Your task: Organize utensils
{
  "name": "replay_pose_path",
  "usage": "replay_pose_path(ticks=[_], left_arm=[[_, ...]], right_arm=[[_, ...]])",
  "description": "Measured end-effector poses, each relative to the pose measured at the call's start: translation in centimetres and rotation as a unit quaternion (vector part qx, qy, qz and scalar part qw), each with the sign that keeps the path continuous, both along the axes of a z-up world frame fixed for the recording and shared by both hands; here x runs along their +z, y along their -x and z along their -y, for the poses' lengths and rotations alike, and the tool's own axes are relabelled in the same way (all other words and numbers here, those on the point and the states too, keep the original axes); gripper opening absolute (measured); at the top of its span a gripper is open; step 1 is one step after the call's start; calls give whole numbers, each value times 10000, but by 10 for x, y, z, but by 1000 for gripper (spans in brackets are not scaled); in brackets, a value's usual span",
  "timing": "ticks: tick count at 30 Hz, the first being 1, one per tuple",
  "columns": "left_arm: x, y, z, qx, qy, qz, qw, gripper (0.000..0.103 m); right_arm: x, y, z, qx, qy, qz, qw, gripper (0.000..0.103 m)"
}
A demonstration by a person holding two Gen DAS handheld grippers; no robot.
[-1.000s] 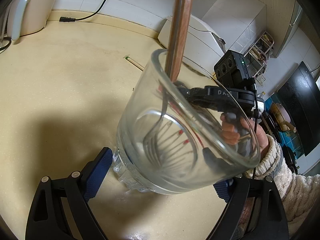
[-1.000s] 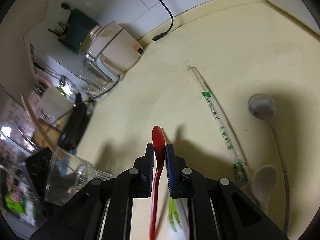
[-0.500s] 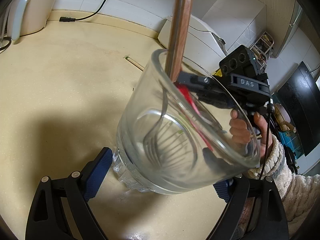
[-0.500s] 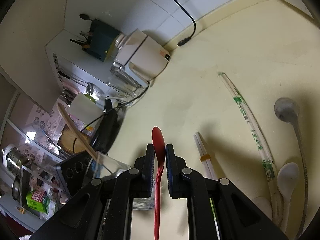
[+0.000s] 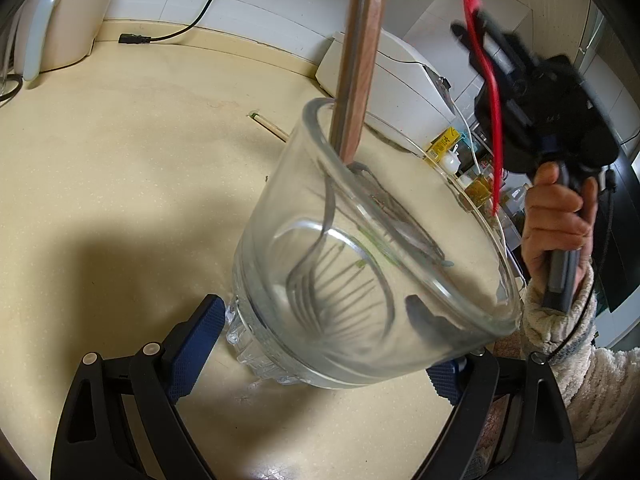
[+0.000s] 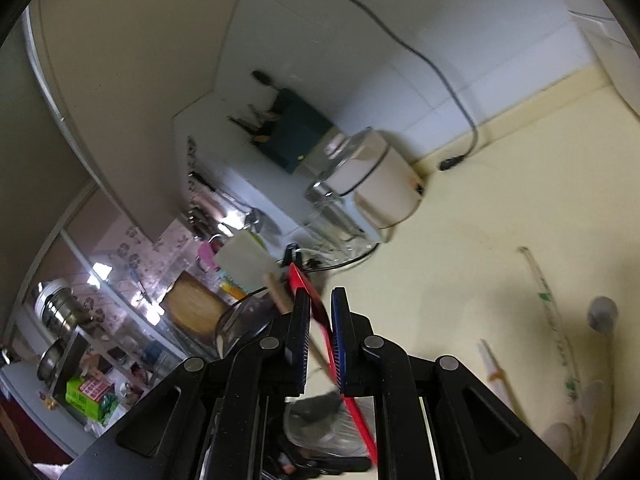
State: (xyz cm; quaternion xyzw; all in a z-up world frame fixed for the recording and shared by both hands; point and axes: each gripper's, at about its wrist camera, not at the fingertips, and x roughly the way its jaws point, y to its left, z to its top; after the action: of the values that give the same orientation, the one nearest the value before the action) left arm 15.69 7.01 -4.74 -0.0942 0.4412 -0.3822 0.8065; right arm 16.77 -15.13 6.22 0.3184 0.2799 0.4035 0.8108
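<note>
My left gripper (image 5: 320, 360) grips the base of a tilted clear glass (image 5: 372, 240) between its blue pads (image 5: 196, 340). Inside the glass stands a wooden-handled utensil (image 5: 360, 60) with metal tines at the bottom. My right gripper (image 5: 476, 36), held by a hand (image 5: 556, 216), hovers above and to the right of the glass rim. It is shut on a red spoon (image 5: 494, 112), which hangs handle-down. In the right wrist view the red spoon (image 6: 316, 312) sits slanted between the pads of the gripper (image 6: 320, 320), with the glass (image 6: 240, 320) below left.
On the beige counter (image 6: 500, 208) lie wrapped chopsticks (image 6: 548, 300), a metal ladle (image 6: 602, 312), a pair of chopsticks (image 6: 496, 372) and white spoons (image 6: 560, 436), all blurred. A white appliance (image 5: 400, 76) and a cable plug (image 5: 134, 38) sit by the tiled wall.
The right gripper has risen from the counter with the red spoon and tipped upward, now level with the top of the glass. The left gripper and glass have stayed put.
</note>
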Motion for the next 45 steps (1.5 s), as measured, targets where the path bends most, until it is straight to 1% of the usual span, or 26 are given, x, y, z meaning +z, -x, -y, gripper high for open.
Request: replay_pose_path(ticks=[2, 5, 10, 16, 18, 21, 24, 27, 28, 30, 33, 35, 40, 45], left_arm=[[0, 0, 0, 0, 3, -2, 10000, 92], [0, 0, 0, -3, 12, -6, 10000, 92], [0, 1, 1, -3, 16, -8, 10000, 92], [0, 1, 1, -2, 17, -8, 10000, 92], [0, 1, 2, -3, 17, -8, 10000, 92], [0, 1, 2, -2, 18, -8, 10000, 92], [0, 1, 2, -2, 20, -10, 10000, 92], [0, 1, 1, -3, 20, -9, 10000, 92], [0, 1, 1, -3, 19, -10, 10000, 92], [0, 1, 1, -3, 20, -10, 10000, 92], [0, 1, 2, -3, 21, -10, 10000, 92], [0, 0, 1, -2, 20, -10, 10000, 92], [0, 0, 1, -2, 20, -10, 10000, 92], [0, 1, 1, -2, 22, -10, 10000, 92]], right_arm=[[3, -3, -11, 120, -42, -29, 9999, 12], [5, -9, -22, 255, -250, -58, 9993, 12], [7, -16, -45, 385, -329, -41, 9987, 12], [11, -16, -53, 433, -408, 74, 9982, 12], [10, -14, -54, 393, -273, 91, 9988, 12], [7, -8, -58, 343, 90, 136, 9993, 12], [3, -1, -66, 434, 419, 209, 9980, 12], [-1, 8, -83, 644, 874, 260, 9937, 12], [-1, 12, -90, 642, 1121, 310, 9911, 13], [-1, 18, -100, 641, 1466, 412, 9863, 18], [3, 26, -110, 577, 1805, 593, 9801, 23], [8, 32, -111, 513, 1913, 730, 9775, 23], [18, 37, -91, 298, 1804, 827, 9797, 24], [17, 39, -58, -149, 1893, 704, 9793, 24]])
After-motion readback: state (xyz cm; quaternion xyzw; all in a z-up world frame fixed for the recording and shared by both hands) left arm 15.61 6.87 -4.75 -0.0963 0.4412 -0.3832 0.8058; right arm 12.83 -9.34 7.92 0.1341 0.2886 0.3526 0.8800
